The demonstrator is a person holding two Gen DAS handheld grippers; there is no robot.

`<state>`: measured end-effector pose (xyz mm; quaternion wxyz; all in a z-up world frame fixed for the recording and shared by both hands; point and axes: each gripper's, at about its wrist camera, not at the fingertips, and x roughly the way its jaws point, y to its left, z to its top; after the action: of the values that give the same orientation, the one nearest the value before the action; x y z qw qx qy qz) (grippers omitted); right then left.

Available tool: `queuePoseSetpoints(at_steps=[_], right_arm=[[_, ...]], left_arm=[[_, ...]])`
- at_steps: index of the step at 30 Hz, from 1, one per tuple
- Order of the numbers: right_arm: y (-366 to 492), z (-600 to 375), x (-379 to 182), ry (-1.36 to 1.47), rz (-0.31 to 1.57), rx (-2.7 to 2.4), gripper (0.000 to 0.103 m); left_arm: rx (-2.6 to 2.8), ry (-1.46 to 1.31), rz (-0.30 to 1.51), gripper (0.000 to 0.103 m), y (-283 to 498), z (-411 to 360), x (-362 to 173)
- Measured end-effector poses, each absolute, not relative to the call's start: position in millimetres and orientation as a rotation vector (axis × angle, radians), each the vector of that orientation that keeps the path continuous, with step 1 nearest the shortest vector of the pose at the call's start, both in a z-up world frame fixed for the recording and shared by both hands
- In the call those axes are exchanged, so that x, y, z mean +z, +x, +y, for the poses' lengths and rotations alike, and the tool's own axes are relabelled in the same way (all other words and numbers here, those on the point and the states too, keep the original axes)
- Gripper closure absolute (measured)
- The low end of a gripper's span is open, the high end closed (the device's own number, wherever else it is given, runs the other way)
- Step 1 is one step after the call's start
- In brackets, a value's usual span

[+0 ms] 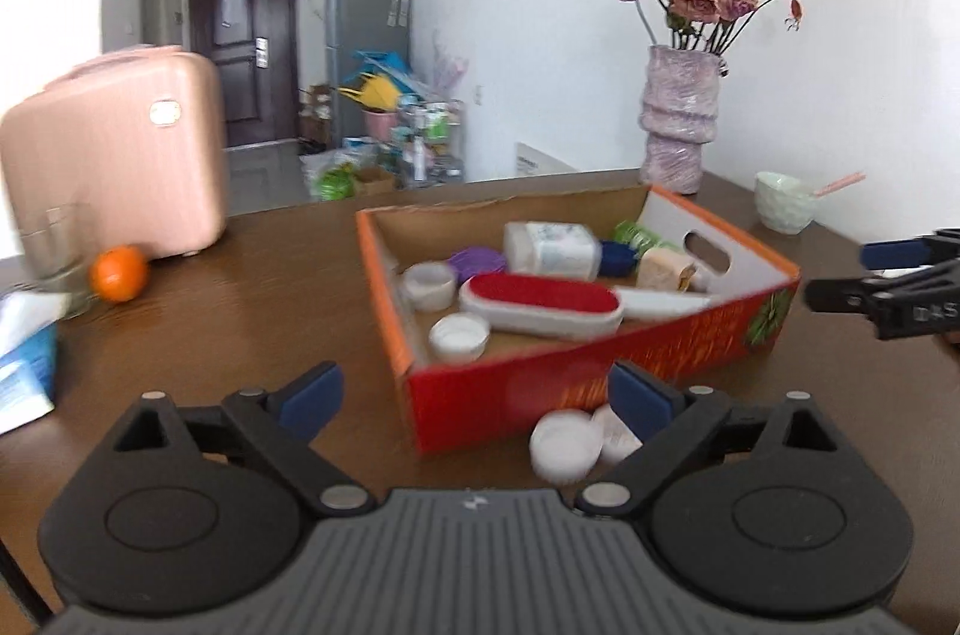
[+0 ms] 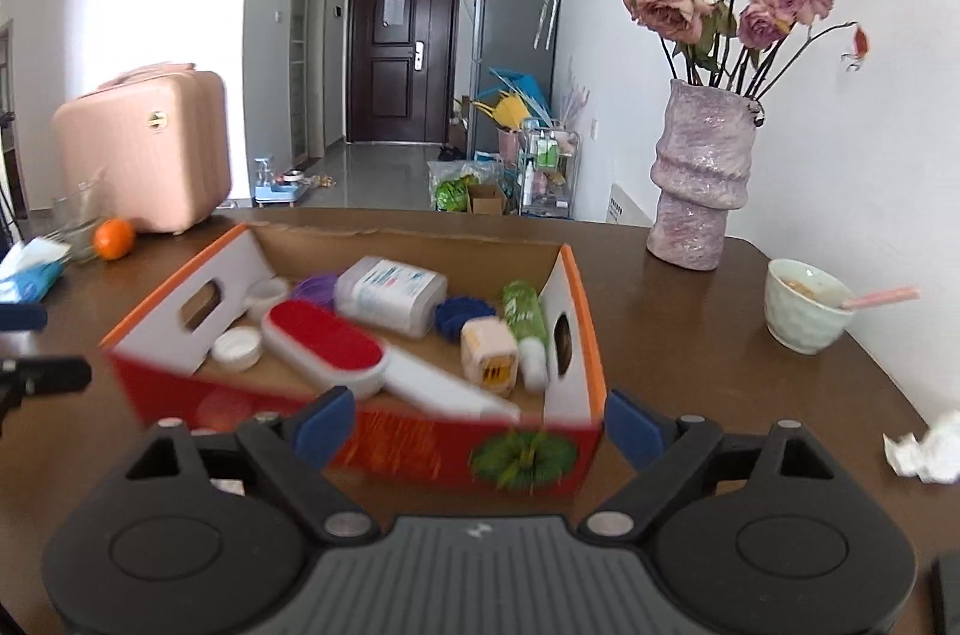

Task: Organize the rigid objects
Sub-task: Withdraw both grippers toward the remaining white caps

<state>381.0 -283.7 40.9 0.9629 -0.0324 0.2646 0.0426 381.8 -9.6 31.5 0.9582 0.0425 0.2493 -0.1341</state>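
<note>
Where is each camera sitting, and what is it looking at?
Left wrist: on the left gripper, open, facing the red box's corner; the right gripper shows at the right edge.
Right wrist: on the right gripper, open, facing the box's front.
Both share the box, vase, suitcase and orange.

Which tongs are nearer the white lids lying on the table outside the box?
Left. The white lids sit right by the left tongs' open tips; the right tongs hang open at the red box's far corner.
</note>
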Motion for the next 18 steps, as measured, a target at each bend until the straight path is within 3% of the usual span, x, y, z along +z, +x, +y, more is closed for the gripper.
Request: queuePoseSetpoints(at_steps=[8, 18], right_arm=[[286, -286, 28, -0.046, 0.472, 0.109, 0.013], [187, -306, 8, -0.003, 0.438, 0.179, 0.012]], left_arm=[[-0.147, 0.089, 0.465, 0.000, 277, 13, 23], [-0.073, 0.075, 0.446, 0.000, 182, 7, 16]])
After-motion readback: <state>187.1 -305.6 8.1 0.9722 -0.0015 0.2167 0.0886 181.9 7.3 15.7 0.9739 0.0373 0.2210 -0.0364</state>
